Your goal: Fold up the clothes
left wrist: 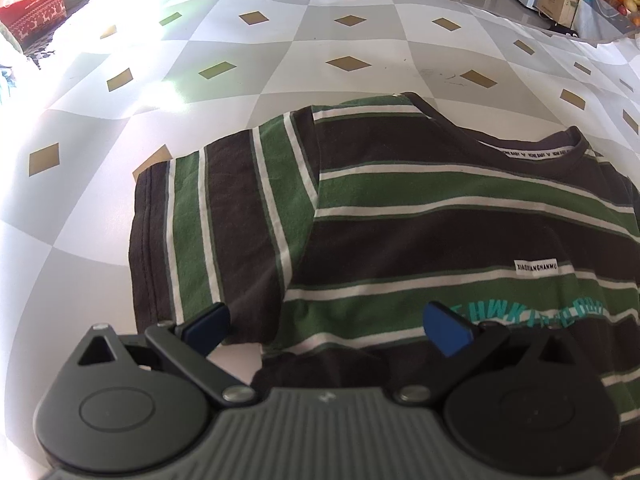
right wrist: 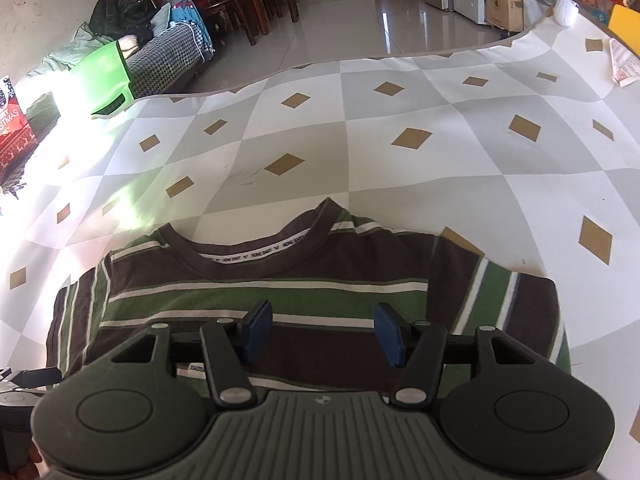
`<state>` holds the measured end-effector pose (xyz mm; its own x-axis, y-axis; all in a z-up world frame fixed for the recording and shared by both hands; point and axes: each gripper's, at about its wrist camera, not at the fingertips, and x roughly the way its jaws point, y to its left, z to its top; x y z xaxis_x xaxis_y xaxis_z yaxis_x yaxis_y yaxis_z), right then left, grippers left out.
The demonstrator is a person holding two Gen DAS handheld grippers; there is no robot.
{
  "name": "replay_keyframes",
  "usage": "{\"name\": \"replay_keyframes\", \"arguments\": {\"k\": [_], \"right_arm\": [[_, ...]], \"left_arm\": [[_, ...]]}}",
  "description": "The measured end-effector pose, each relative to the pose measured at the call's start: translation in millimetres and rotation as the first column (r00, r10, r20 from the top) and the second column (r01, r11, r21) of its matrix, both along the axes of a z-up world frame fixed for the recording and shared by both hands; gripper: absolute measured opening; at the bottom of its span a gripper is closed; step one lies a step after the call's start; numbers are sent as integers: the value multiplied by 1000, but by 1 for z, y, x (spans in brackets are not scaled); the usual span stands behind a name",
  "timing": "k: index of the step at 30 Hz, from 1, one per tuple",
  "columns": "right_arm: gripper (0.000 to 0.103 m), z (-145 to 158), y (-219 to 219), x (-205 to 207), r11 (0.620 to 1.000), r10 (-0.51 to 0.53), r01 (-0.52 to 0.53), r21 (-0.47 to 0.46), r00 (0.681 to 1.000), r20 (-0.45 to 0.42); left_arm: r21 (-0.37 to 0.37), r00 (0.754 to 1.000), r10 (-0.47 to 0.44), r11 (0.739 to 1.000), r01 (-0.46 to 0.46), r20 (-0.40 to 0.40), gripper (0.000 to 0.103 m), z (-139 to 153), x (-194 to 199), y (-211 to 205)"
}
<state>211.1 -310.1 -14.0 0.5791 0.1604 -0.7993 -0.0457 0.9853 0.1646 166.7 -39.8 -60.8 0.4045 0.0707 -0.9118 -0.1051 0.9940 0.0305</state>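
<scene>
A brown, green and white striped T-shirt (left wrist: pixel 400 216) lies flat on the checked tablecloth, collar toward the far side, left sleeve spread out. My left gripper (left wrist: pixel 326 326) is open above the shirt's left side near the underarm, with nothing between its blue pads (left wrist: pixel 208 326). In the right wrist view the same shirt (right wrist: pixel 280 280) fills the near middle, its right sleeve spread to the right. My right gripper (right wrist: pixel 323 332) hovers open over the chest stripes, holding nothing.
The tablecloth (right wrist: pixel 360 140) stretches far beyond the shirt. A green plastic stool (right wrist: pixel 100 84) and a red Christmas bag (left wrist: pixel 32 0) stand off the far left edge. A folded paper (right wrist: pixel 622 66) and a yellow object (right wrist: pixel 624 24) lie at far right.
</scene>
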Motion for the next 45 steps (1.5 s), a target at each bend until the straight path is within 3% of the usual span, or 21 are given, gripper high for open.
{"name": "replay_keyframes", "arguments": {"k": [10,15,31,45], "right_arm": [[33,-16,-72,-10,995,-95,97,16,993,-70],[33,-32,-75,-9,997,-82,83,2,988,-131],[33,-41,-71,20,975,-198,191,-115,978,-58],[39,-38,-65,36,959,-252,245,-142,967,-33]], "left_arm": [[29,1000,-27,999,27,-8,103,-10,1,-18],[31,1000,-20,999,20,6,103,-12,3,-22],[-2,999,-1,1000,1,38,103,-16,13,-13],[-12,1000,-9,1000,9,22,103,-14,29,-2]]}}
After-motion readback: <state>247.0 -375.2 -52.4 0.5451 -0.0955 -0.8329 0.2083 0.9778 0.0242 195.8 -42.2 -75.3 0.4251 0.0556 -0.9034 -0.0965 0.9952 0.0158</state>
